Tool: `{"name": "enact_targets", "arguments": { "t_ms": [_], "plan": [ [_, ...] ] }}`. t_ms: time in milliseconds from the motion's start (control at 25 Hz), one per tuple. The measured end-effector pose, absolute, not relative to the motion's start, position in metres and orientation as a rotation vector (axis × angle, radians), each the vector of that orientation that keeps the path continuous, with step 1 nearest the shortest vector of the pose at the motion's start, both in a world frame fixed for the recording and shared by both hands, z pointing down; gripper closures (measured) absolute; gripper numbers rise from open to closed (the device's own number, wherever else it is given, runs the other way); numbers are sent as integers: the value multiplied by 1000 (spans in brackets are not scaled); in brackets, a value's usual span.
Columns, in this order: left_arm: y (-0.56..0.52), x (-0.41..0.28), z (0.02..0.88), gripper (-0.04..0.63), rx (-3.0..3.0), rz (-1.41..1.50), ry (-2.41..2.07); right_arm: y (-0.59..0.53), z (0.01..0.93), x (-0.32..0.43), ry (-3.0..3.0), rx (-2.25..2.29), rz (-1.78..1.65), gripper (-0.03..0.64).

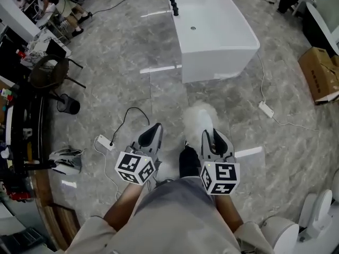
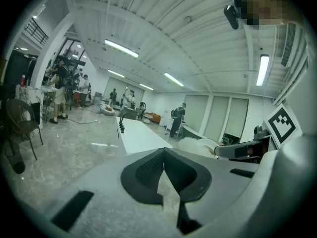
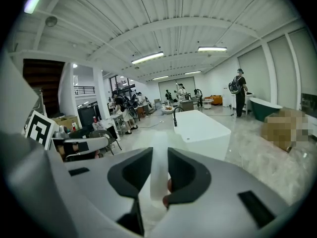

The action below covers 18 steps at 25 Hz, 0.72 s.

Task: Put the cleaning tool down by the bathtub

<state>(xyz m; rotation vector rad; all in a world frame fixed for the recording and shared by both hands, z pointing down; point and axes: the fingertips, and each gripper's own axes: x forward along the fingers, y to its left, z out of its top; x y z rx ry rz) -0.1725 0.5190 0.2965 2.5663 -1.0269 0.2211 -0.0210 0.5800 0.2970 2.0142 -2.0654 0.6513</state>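
Note:
The cleaning tool is a fluffy white duster [image 1: 198, 118] on a pale translucent handle [image 3: 158, 167]. My right gripper [image 1: 212, 135] is shut on that handle, and the fluffy head sticks out ahead of its jaws over the grey marble floor. The white bathtub [image 1: 212, 25] stands further ahead on the floor, apart from the duster; it also shows as the bathtub [image 3: 200, 125] in the right gripper view. My left gripper [image 1: 153, 134] hovers beside the right one with its jaws together and nothing in them. In the left gripper view the duster [image 2: 195, 144] shows to the right.
A black faucet [image 1: 174, 1] stands at the tub's far left. A power strip [image 1: 106, 142] with a cable lies left of my left gripper, and another power strip [image 1: 266, 109] lies right of the tub. A cardboard box [image 1: 320, 73], a chair [image 1: 50, 70] and white fixtures [image 1: 312, 221] ring the floor.

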Motion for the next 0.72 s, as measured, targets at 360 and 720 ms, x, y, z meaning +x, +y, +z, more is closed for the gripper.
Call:
{"name": "enact_targets", "arguments": {
  "t_ms": [360, 720],
  "plan": [
    [428, -104, 302, 586, 2544, 259, -1002, 488, 303, 45, -2051, 2002, 694, 532],
    [367, -56, 308, 586, 2505, 276, -1041, 415, 317, 92, -2092, 1930, 736, 532]
  ]
}}
